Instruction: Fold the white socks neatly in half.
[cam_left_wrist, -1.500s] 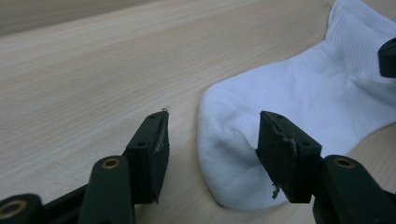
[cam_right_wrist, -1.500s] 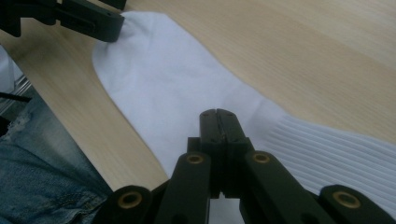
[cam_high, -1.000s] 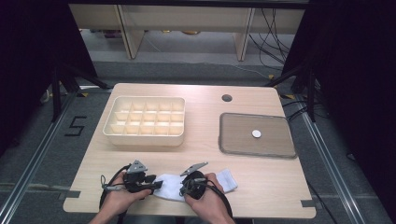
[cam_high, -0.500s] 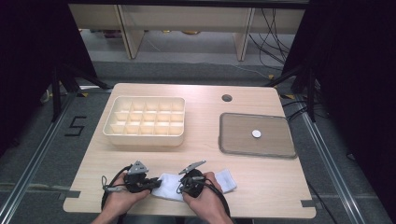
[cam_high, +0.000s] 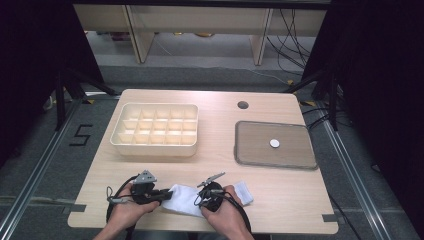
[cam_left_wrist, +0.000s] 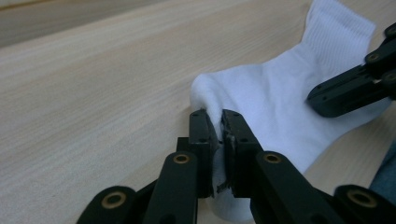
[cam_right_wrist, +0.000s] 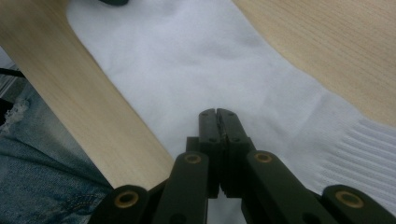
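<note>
A white sock (cam_high: 186, 200) lies flat near the table's front edge, cuff to the right. My left gripper (cam_high: 162, 194) is at its left end. In the left gripper view the jaws (cam_left_wrist: 214, 116) are shut on a raised fold of the sock (cam_left_wrist: 280, 102) at the toe. My right gripper (cam_high: 202, 201) rests on the middle of the sock. In the right gripper view its jaws (cam_right_wrist: 218, 114) are shut with the tips down in the sock (cam_right_wrist: 187, 70), a thin bit of fabric seemingly pinched. The right gripper's black jaws (cam_left_wrist: 336, 93) also show in the left gripper view.
A cream tray (cam_high: 155, 150) with several compartments stands at the back left. A grey flat tray (cam_high: 250, 157) holding a small white disc (cam_high: 274, 143) sits at the right. A round hole (cam_high: 243, 105) is in the wooden table (cam_high: 300, 200). The person's jeans (cam_right_wrist: 37, 177) show below the edge.
Both hands have stayed at the front edge. The sock's left end looks slightly more bunched at the left gripper.
</note>
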